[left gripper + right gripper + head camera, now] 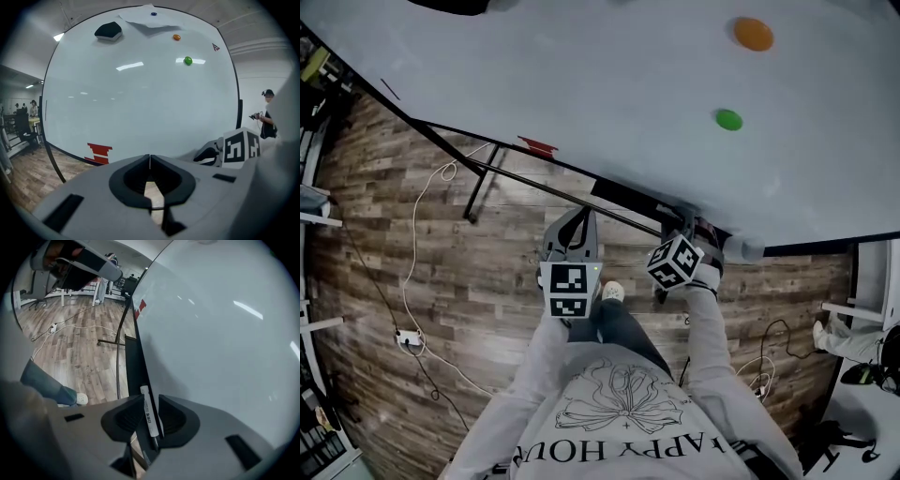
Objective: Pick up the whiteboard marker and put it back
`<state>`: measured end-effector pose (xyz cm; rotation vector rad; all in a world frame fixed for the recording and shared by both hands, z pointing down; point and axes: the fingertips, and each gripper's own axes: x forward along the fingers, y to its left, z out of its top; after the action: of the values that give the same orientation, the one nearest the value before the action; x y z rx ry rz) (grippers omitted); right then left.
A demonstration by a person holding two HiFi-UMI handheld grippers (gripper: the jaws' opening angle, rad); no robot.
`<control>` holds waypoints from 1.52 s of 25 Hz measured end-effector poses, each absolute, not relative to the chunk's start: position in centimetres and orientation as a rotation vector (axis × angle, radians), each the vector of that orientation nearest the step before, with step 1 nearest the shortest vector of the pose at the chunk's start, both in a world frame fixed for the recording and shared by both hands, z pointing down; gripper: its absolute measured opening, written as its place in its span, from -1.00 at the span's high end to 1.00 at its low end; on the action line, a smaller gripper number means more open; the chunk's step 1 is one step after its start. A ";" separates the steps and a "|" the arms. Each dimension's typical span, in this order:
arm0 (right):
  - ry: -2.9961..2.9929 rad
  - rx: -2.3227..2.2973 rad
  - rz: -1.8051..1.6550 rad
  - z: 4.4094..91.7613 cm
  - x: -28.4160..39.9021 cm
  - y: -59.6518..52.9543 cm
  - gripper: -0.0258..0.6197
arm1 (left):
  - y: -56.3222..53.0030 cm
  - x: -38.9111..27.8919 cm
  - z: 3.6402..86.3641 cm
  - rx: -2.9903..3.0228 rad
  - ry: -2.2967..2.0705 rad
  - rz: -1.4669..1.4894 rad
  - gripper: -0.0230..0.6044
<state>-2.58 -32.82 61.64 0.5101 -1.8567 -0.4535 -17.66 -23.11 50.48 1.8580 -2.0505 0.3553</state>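
The white whiteboard marker (150,416) lies between the jaws of my right gripper (151,397), black tip towards the camera. It lines up with the dark tray (134,366) along the whiteboard's bottom edge. The jaws stand a little apart around the marker, with a sliver of gap on its right side. In the head view the right gripper (684,216) is at the tray (609,192), and the marker is hidden there. My left gripper (150,157) is shut and empty, held in front of the whiteboard (140,93), to the left of the right one (572,225).
On the board are a green magnet (728,119), an orange magnet (753,34), a black eraser (108,31) and a red mark (99,153). Cables and a power strip (409,337) lie on the wood floor. The board's stand leg (483,183) is at the left. Another person (268,115) stands far right.
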 end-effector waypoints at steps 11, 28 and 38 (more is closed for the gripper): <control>-1.768 0.453 -0.435 64.5 -3.3 -33.4 0.59 | -22.8 -19.9 51.7 1.825 -2.048 0.352 0.91; -1.700 0.443 -0.459 65.1 -3.3 -34.0 0.69 | -21.5 -20.8 52.8 1.787 -2.042 0.345 0.90; -1.800 0.553 -0.421 63.7 -3.3 -33.7 0.72 | -21.6 -21.0 51.9 1.806 -2.050 0.337 0.90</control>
<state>-3.29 -33.70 63.74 0.5526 -1.8002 -0.4208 -20.95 -21.62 51.88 1.8055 -2.0499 0.3372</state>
